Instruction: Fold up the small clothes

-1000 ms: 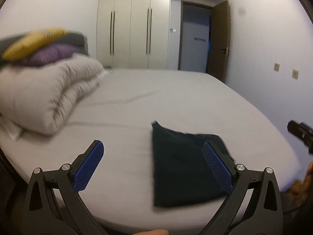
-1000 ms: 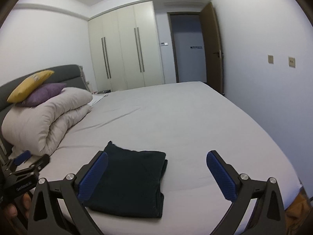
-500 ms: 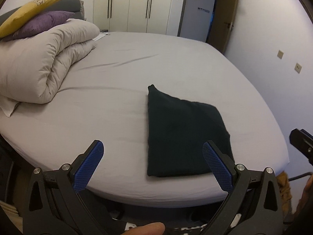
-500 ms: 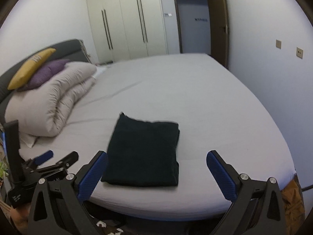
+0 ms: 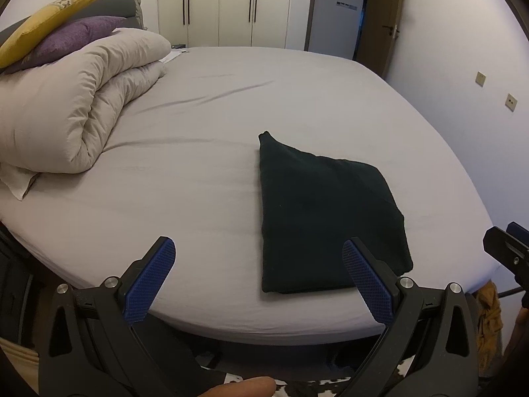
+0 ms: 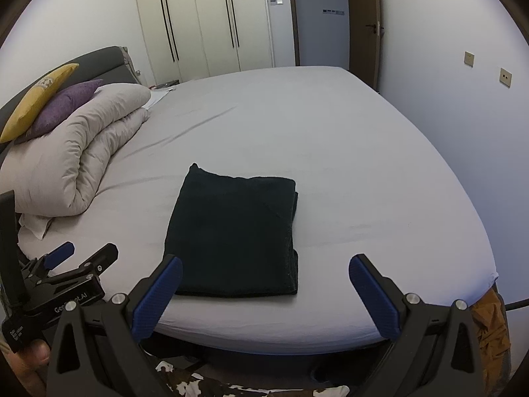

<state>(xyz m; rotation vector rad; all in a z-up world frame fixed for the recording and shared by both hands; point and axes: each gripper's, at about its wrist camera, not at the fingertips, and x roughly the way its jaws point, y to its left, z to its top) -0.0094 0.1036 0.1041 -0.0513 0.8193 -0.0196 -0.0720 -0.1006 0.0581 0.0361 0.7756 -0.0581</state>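
A dark green garment (image 5: pixel 324 211) lies folded into a flat rectangle on the grey bed sheet (image 5: pixel 185 178), near the bed's front edge; it also shows in the right wrist view (image 6: pixel 234 235). My left gripper (image 5: pixel 258 281) is open and empty, held back from the bed edge, left of the garment. My right gripper (image 6: pixel 264 294) is open and empty, just short of the garment's near edge. The left gripper also appears at the left of the right wrist view (image 6: pixel 79 258).
A rolled beige duvet (image 5: pixel 76 106) with a purple cushion (image 5: pixel 72 38) and a yellow cushion (image 5: pixel 43 23) lies at the bed's left. Wardrobes (image 6: pixel 205 23) and a door (image 6: pixel 363 26) stand behind. A cow-pattern rug (image 6: pixel 198 383) lies on the floor.
Both grippers have pulled back and risen away from the bed, so the bed edge and floor now show. The folded garment has stayed in place. Both grippers stayed open.
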